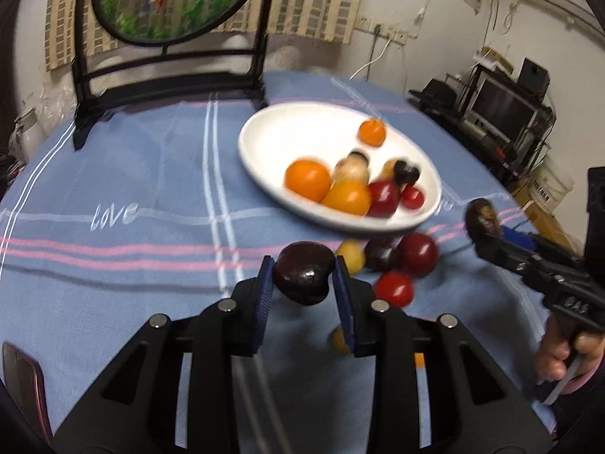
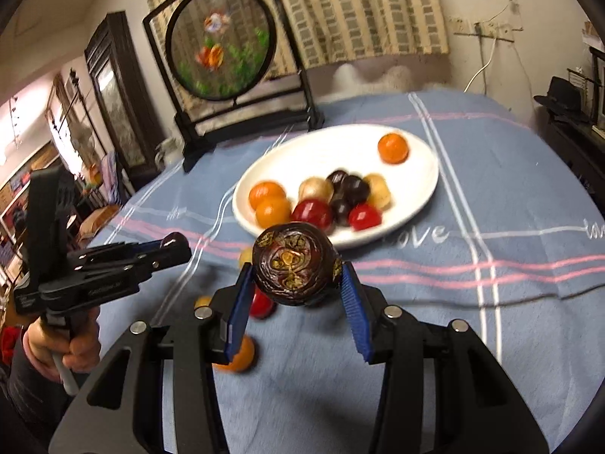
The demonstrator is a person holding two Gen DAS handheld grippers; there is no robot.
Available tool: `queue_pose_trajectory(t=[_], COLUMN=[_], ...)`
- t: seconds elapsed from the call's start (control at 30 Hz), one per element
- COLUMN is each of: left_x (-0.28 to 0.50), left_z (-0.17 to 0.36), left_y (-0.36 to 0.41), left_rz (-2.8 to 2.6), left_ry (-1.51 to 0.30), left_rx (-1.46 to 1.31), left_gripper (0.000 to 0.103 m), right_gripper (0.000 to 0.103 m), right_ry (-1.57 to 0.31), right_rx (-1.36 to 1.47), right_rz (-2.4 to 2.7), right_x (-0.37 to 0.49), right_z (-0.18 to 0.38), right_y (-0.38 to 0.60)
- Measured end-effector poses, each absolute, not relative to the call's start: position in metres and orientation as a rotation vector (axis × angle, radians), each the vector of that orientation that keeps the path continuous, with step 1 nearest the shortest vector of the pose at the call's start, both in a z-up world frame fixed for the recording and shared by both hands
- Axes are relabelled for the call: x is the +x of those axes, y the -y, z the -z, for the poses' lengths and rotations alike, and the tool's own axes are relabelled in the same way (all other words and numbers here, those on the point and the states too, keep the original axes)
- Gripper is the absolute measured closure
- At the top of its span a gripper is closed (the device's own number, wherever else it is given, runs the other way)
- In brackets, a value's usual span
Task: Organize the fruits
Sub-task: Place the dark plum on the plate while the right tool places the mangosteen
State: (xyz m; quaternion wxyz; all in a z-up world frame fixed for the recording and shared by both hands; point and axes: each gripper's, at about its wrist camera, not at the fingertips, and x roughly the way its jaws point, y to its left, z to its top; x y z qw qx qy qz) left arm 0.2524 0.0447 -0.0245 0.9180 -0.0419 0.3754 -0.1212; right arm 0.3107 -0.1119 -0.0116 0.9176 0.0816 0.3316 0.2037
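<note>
Where fruit lies, blue striped tablecloth (image 1: 113, 189).

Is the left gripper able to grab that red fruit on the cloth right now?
Probably not yet. The left gripper is already shut on a dark fruit, so its jaws are full. The red fruit lies uncovered on the cloth just beside it.

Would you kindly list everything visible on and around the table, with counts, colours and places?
plate: one, white, on the blue tablecloth.
fruits on plate: about nine; orange, red, dark, pale.
loose fruits: several; red, dark, yellow, orange; on cloth near the plate.
goldfish screen: one, black frame, behind the plate.
dark plum: one, in left gripper.
patterned dark fruit: one, in right gripper.
hands: two, on the handles.
</note>
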Motion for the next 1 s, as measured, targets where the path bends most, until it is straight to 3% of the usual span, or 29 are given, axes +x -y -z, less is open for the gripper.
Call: queue_pose_trajectory(t=[0.47, 0.57, 0.67, 0.8, 1.0], left_x=[0.360, 0.361, 0.349, 0.324, 0.271], left_z=[0.009, 0.007, -0.002, -0.011, 0.016], left_y=[-0.012, -0.013, -0.019, -0.032, -0.064], left_rz=[0.235, 0.200, 0.176, 0.128, 0.068], left_ry=[-0.744, -0.734, -0.720, -0.714, -0.753], left_rx=[-0.063, -0.071, -0.059, -0.088, -0.153], left_gripper=[0.070, 0.024, 0.022, 0.012, 0.010], right_gripper=[0.055, 0.048, 0.048, 0.048, 0.048], right_ry=[-0.675, -0.693, -0.682, -0.703, -0.781], right_rx=[0.182, 0.195, 0.203, 0.195, 0.135], right_rz=[-0.376, -0.376, -0.384, -0.423, -0.454], right_x=[0.403, 0.407, 0.395, 0.366, 0.328], right_z=[0.013, 0.011, 0.005, 0.003, 0.026], right_y=[0.106, 0.109, 0.114, 0.112, 0.104])
